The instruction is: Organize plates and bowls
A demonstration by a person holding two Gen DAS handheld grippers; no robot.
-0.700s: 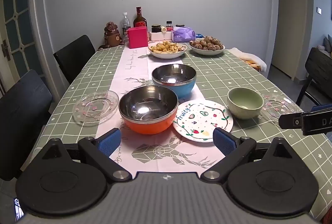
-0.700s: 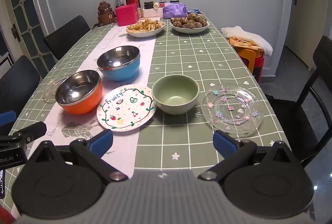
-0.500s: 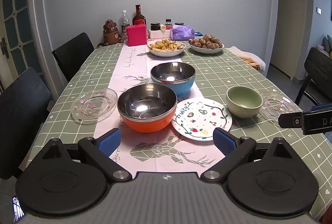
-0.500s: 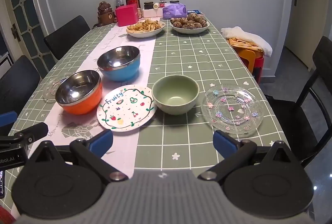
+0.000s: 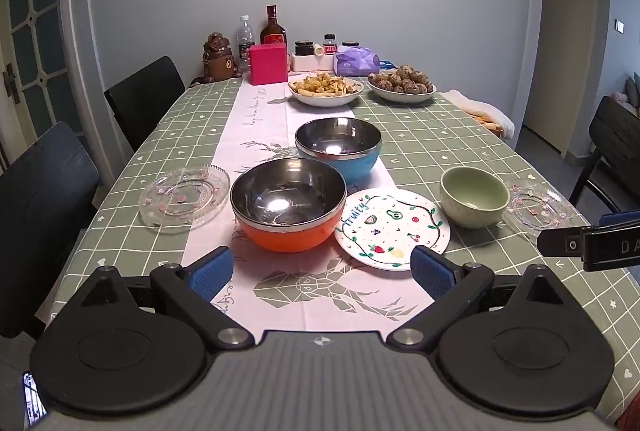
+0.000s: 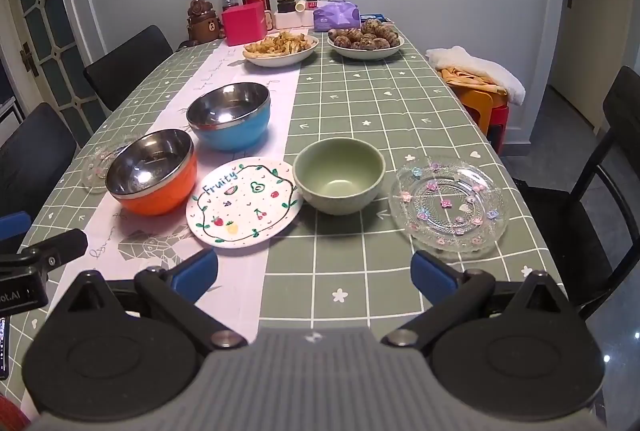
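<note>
While both grippers hang over the near end of the table, the layout reads as follows.

Left gripper: fingers spread wide, nothing between them, clear of all dishes; aimed down at the white runner in front of the orange bowl.
Right gripper: fingers spread wide, empty, above bare green checked tablecloth short of the green bowl and the right glass plate.
Orange bowl: steel-lined, upright on the runner, nearest the left gripper; its rim stands just beside the painted plate.
Blue bowl: steel-lined, upright on the runner directly behind the orange bowl, close to it.
Painted plate: white, fruit pattern with the word "Fruity", flat on the table between the orange bowl and the green bowl, half on the runner.
Green bowl: ceramic, empty, upright on the tablecloth, just right of the painted plate; whether they touch cannot be told.
Right glass plate: clear, small coloured flowers, flat near the right table edge, just beside the green bowl.
Left glass plate: clear, flat on the tablecloth left of the orange bowl.
Far end: two white dishes of food, bottles, a pink box, well apart from the working group.
Chairs: dark, along the left side.
</note>
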